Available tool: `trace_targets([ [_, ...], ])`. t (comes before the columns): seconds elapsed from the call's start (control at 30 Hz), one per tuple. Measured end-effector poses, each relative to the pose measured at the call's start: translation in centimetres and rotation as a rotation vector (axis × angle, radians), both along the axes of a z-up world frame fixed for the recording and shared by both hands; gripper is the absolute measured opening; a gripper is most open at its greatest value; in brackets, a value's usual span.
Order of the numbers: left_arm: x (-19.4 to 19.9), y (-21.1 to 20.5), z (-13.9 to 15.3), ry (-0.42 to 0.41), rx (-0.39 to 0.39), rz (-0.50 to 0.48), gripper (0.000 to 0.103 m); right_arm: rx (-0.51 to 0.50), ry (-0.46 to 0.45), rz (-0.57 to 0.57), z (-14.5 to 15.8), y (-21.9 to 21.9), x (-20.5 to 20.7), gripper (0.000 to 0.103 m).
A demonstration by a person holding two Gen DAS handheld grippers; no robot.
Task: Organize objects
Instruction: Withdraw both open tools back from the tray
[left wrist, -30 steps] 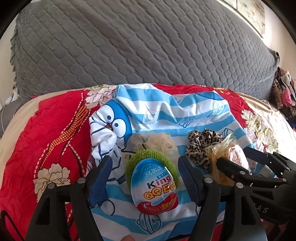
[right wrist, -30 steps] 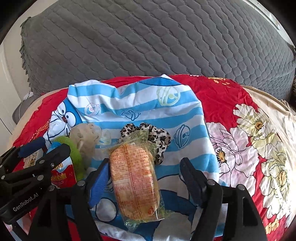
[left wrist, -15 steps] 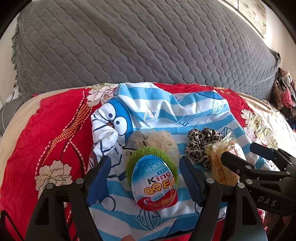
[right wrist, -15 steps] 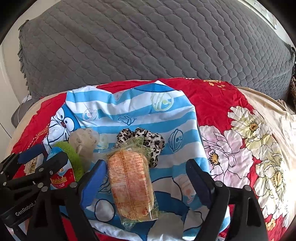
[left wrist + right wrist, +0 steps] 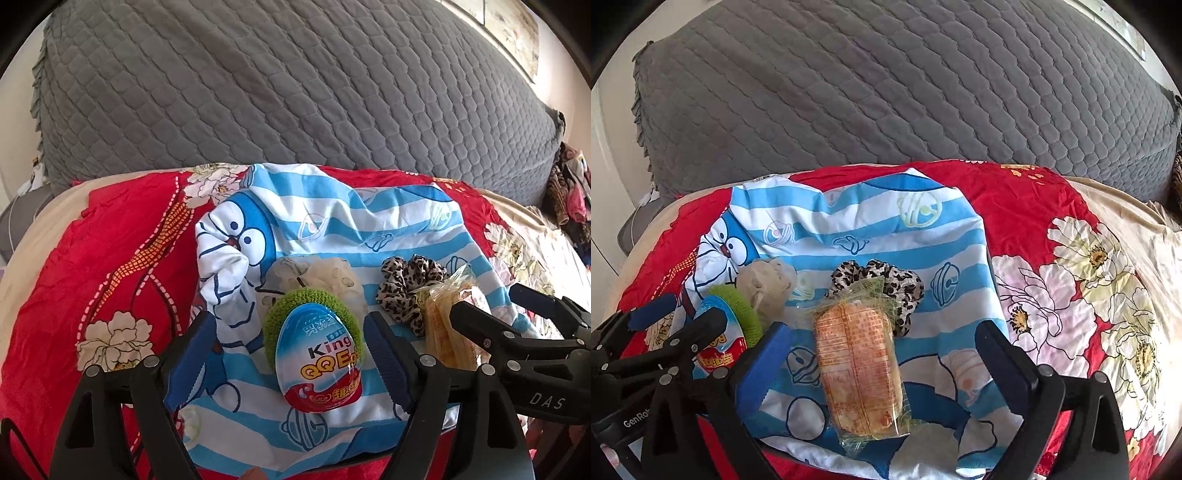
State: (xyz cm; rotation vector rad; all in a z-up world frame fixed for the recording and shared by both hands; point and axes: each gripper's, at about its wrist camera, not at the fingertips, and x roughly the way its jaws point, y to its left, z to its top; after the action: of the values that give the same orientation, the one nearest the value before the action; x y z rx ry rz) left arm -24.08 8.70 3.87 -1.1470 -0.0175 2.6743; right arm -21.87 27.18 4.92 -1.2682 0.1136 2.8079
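Both pairs of fingers (image 5: 1001,354) are opening, released: blue-red foil egg (image 5: 319,363), orange clear-wrapped snack (image 5: 857,373).

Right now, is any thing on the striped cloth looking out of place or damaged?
Nothing looks damaged or spilled. The toy egg lies partly on the green hair tie, and the wrapped snack covers an edge of the leopard scrunchie; the blue striped cloth is rumpled.
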Motion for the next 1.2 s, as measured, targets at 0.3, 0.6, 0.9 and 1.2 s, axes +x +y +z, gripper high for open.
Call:
trace_targets([
  [0.3, 1.1, -0.4, 0.7, 0.002, 0.011, 0.004, 0.086, -0.001, 0.012, 0.025, 1.4, -0.7, 1.0, 0.101],
  [0.6, 3.6, -0.6, 2.3, 0.021, -0.004, -0.015, 0.086, 0.006, 0.02, 0.039, 3.5, -1.3, 3.3, 0.101],
  [0.9, 7.1, -0.1, 4.0, 0.04, -0.01, -0.05, 0.086, 0.018, 0.015, 0.04, 5.0, -1.4, 7.3, 0.101],
  [1.2, 10.8, 1.9, 4.5, 0.039, 0.004, -0.113, 0.086, 0.018, -0.007, 0.008, 4.9, 0.5, 12.9, 0.101],
])
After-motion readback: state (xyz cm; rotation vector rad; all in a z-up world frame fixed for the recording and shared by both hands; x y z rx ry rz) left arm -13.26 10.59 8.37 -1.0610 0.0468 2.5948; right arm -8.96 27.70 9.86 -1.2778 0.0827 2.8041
